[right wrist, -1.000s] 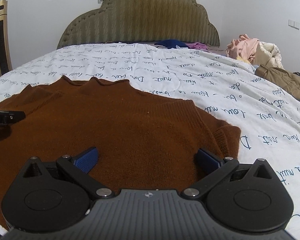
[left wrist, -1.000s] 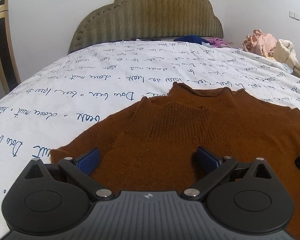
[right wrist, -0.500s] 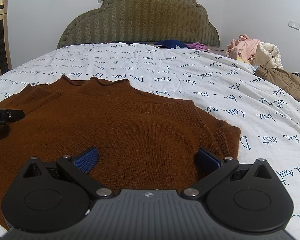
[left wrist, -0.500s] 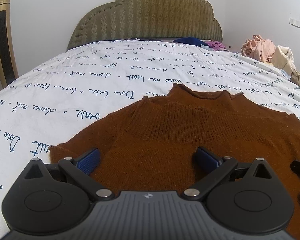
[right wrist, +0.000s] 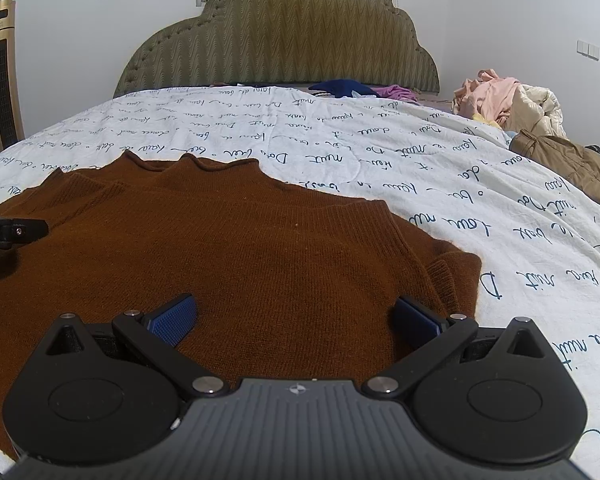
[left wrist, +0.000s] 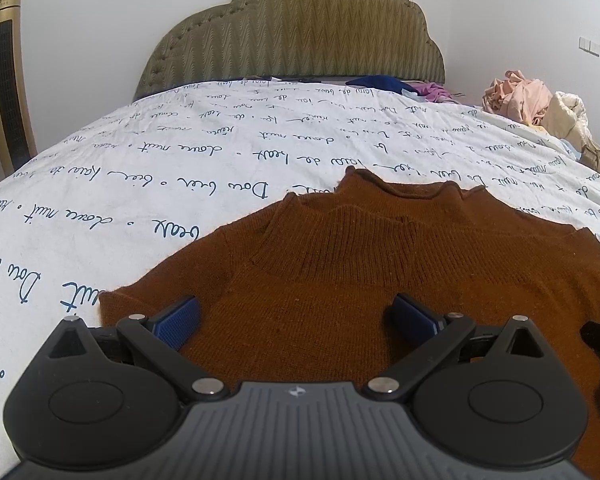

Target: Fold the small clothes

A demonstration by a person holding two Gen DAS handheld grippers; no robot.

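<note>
Left wrist view: left gripper (left wrist: 296, 320) low over the brown sweater (left wrist: 380, 280), blue fingers (left wrist: 178, 322) spread wide, nothing between them.
Right wrist view: right gripper (right wrist: 294, 318) low over the same sweater (right wrist: 240, 260), blue fingers (right wrist: 172, 318) spread wide too, holding nothing.
Sweater: flat on the bed, neck toward the headboard (right wrist: 284, 36), one sleeve end (right wrist: 456, 280) just past the right gripper.
Bed sheet (left wrist: 180, 160): white with blue writing.
Far end of bed: blue and purple clothes (right wrist: 356, 89).
Right side: pile of pink and cream clothes (right wrist: 504, 100), brown coat (right wrist: 560, 160).
Left wall: tall gold fan (left wrist: 6, 80).
</note>
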